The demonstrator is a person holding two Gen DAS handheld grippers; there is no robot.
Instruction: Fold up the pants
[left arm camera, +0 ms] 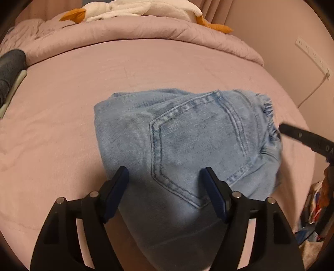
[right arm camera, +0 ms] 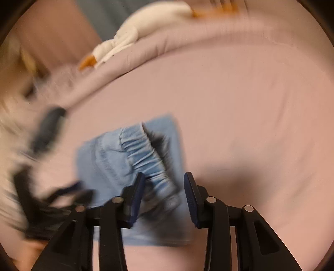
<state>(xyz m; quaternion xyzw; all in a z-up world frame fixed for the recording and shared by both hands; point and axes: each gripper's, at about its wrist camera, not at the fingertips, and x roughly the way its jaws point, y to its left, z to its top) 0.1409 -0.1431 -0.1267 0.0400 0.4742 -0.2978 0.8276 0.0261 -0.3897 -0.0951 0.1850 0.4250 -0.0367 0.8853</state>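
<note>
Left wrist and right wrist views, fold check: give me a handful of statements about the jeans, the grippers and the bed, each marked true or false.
1. The jeans lie in a folded bundle on the pink sheet. True.
2. The left gripper is clamped shut on the denim. False: its jaws stand apart, with nothing pinched between the pads.
3. A back pocket of the jeans faces up. True.
4. The right gripper is above the elastic waistband. True.
5. The white plush toy lies on top of the jeans. False: it rests on the bunched blanket at the far side of the bed.
</note>
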